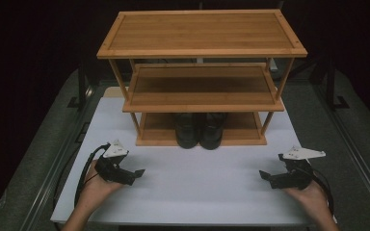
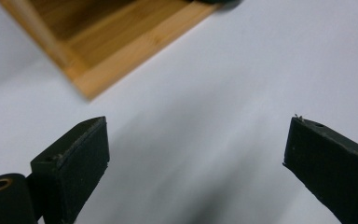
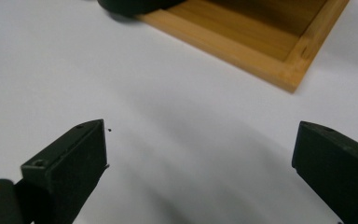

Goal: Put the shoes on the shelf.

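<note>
Pair of black shoes [image 1: 199,130] sits side by side on the bottom shelf of the wooden rack [image 1: 200,53], toes at the shelf's front lip, ahead of and between both sets of fingers, well apart from each. Left gripper [image 1: 136,173] rests low on the white worktop [image 1: 197,187], fingers [image 2: 74,158] spread wide, nothing between them; the rack's near corner lies ahead of them. Right gripper [image 1: 265,176] likewise: fingers [image 3: 70,158] parted and empty, a shoe toe [image 3: 130,5] and the shelf edge ahead. Risks, as judged: the middle shelf hangs low over the shoes, so a high approach could knock a gripper against it; the smooth rounded toes may slip from a shallow pinch; a push instead of a grasp would shove a shoe deeper under; dragging one could tug its neighbour, since they appear to touch.
</note>
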